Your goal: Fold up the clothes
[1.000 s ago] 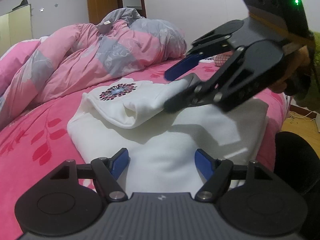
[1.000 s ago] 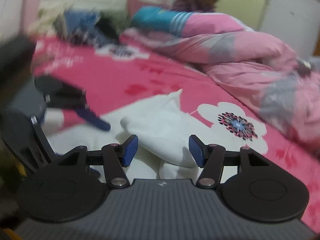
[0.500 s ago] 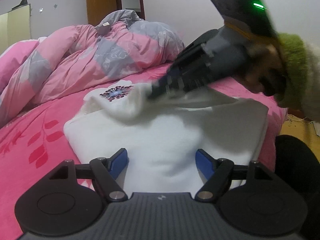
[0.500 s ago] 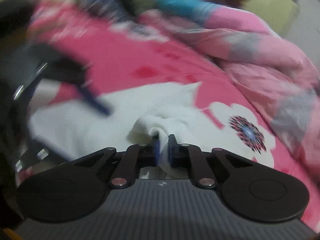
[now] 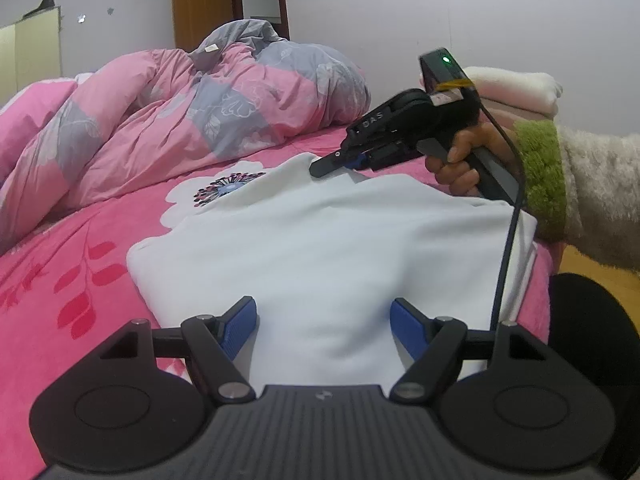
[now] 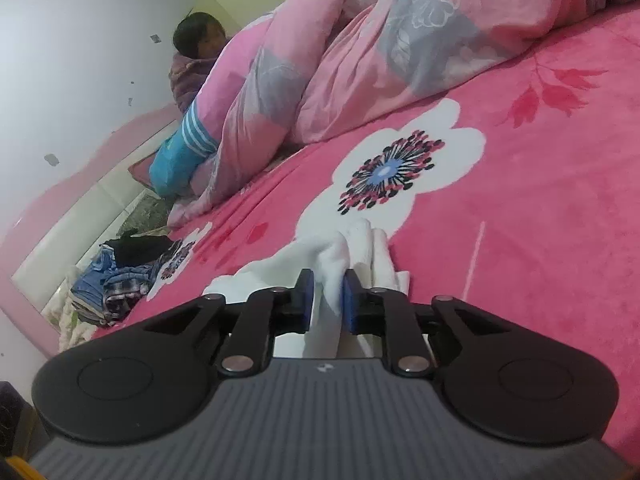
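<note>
A white garment (image 5: pixel 332 248) lies spread flat on the pink flowered bed (image 5: pixel 80 264). My left gripper (image 5: pixel 324 322) is open and empty, low over the garment's near edge. My right gripper (image 6: pixel 325 294) is shut on a bunched fold of the white garment (image 6: pixel 352 248) at its far end. In the left wrist view the right gripper (image 5: pixel 340 160) sits at the garment's far edge, held by a hand in a green cuff.
A pink and grey quilt (image 5: pixel 192 120) is heaped at the back of the bed. A person (image 6: pixel 200 44) lies under it near the headboard. A pile of dark and blue clothes (image 6: pixel 116 276) lies by the bed's edge. Folded pale clothes (image 5: pixel 516 88) are stacked behind the right gripper.
My right gripper closed on the folded-over part of the garment and pulled it back to the far side, so the garment now lies flat. My left gripper stayed open and still.
</note>
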`<state>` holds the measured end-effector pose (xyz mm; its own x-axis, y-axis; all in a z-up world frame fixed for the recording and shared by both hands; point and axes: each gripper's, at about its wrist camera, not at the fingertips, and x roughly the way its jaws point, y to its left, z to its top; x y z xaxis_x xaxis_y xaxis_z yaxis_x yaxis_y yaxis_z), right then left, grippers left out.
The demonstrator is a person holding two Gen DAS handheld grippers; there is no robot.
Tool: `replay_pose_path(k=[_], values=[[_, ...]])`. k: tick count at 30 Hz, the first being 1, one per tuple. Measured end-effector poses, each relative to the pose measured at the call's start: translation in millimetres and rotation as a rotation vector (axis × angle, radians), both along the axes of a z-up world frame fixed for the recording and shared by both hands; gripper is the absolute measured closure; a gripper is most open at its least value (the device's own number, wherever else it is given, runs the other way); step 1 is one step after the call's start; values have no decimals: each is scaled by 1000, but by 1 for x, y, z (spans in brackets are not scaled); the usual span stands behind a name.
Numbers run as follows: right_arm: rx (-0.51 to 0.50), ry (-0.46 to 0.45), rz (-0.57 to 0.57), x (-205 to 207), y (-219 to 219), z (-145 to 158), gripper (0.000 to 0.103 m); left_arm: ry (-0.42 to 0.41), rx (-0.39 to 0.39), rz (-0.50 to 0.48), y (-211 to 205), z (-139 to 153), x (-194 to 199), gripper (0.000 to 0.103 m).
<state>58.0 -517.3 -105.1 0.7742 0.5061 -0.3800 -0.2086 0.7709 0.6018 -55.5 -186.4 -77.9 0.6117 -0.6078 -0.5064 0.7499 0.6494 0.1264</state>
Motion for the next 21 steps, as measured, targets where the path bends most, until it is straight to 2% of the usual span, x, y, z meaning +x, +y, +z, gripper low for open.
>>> replay_pose_path(k=[1, 7, 14, 17, 18, 21], values=[[-14, -5, 3, 1, 1, 1, 99, -5, 6, 1, -1, 0, -1, 27], [-44, -73, 40, 26, 6, 17, 100, -34, 47, 5, -4, -3, -11, 27], [-93, -17, 32, 51, 2, -3, 100, -50, 63, -2, -6, -4, -13, 27], [-80, 23, -9, 52, -4, -8, 92, -47, 63, -6, -5, -3, -12, 27], [-72, 24, -58, 47, -9, -4, 82, -44, 59, -7, -5, -3, -12, 27], [-4, -4, -161, 13, -29, 15, 80, -35, 46, -6, -3, -2, -9, 27]])
